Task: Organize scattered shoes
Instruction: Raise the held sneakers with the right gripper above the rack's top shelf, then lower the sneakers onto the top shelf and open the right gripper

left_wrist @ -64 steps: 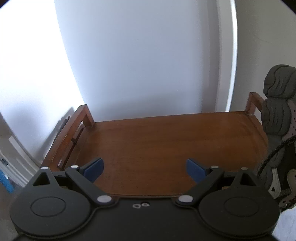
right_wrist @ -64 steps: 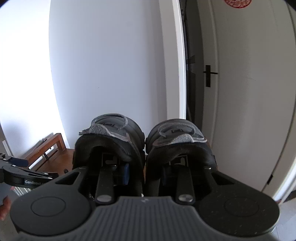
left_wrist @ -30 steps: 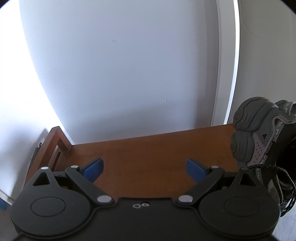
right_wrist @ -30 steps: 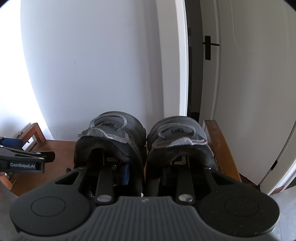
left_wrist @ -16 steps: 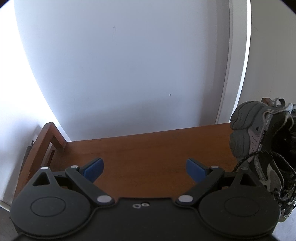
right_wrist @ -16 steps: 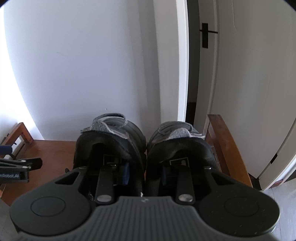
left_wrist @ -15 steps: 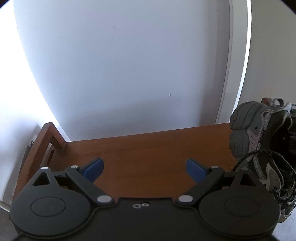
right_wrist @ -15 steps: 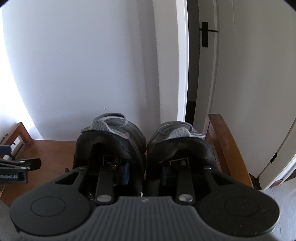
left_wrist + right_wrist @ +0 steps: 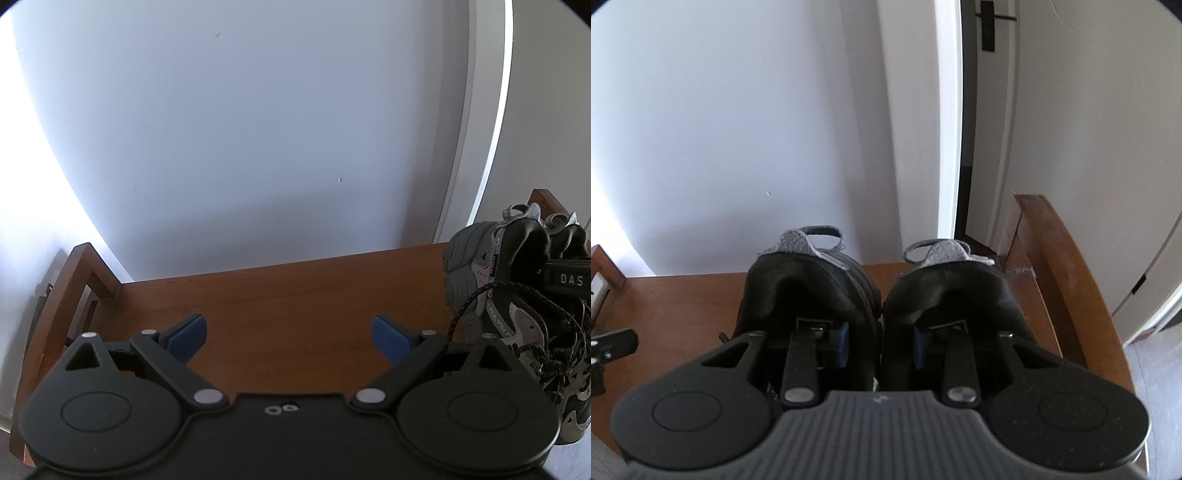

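Wooden and glossy, the shelf (image 9: 295,295) lies bare under the left gripper (image 9: 288,334), whose blue pads (image 9: 186,332) stand wide apart. Padded black-grey shoes (image 9: 879,295) hang side by side, their inner collars pinched together by the right gripper (image 9: 879,343). Since a second ago they have sunk closer to the shelf, the soles less exposed.

The right tongs (image 9: 879,341) reach into the pair of dark sneakers (image 9: 812,288), whose collars hide the blue pads and the toes. In the left wrist view the sneakers (image 9: 517,295) are cut off by the right edge, and lettering on a tongue tab reads only "DAS". The left tongs (image 9: 609,347) show as a sliver at the counter's (image 9: 683,295) left edge.
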The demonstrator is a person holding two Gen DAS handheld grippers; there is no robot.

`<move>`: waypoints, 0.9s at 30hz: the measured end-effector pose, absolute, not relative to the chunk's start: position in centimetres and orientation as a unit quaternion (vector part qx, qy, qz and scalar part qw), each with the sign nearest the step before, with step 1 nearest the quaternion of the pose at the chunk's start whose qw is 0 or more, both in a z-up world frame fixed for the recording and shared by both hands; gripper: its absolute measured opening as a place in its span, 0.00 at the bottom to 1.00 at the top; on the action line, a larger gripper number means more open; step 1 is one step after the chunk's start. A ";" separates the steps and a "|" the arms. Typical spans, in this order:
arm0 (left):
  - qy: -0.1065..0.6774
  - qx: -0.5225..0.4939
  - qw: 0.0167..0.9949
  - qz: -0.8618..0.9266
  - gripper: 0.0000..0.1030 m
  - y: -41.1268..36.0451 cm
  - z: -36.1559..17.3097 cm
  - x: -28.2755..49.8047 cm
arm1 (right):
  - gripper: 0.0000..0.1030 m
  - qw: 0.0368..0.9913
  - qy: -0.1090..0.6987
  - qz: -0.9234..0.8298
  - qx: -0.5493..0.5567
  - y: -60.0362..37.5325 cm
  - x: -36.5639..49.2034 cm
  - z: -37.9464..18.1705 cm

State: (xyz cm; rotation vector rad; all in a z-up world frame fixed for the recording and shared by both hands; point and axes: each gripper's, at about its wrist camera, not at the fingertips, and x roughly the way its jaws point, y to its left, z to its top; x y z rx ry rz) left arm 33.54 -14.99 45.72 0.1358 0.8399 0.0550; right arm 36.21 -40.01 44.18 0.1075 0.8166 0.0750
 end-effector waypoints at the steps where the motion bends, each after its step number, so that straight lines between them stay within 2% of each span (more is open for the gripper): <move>1: 0.409 0.066 0.910 0.027 0.94 -14.9 45.6 33.7 | 0.34 0.915 0.400 0.035 0.052 -40.0 36.4 44.0; 15: 0.422 0.060 0.904 0.024 0.94 -14.3 45.1 34.6 | 0.34 0.898 0.438 0.021 0.042 -39.0 39.5 41.9; 27: 0.427 0.062 0.902 0.023 0.94 -13.7 44.7 34.5 | 0.36 0.899 0.438 0.009 0.021 -38.8 42.4 41.3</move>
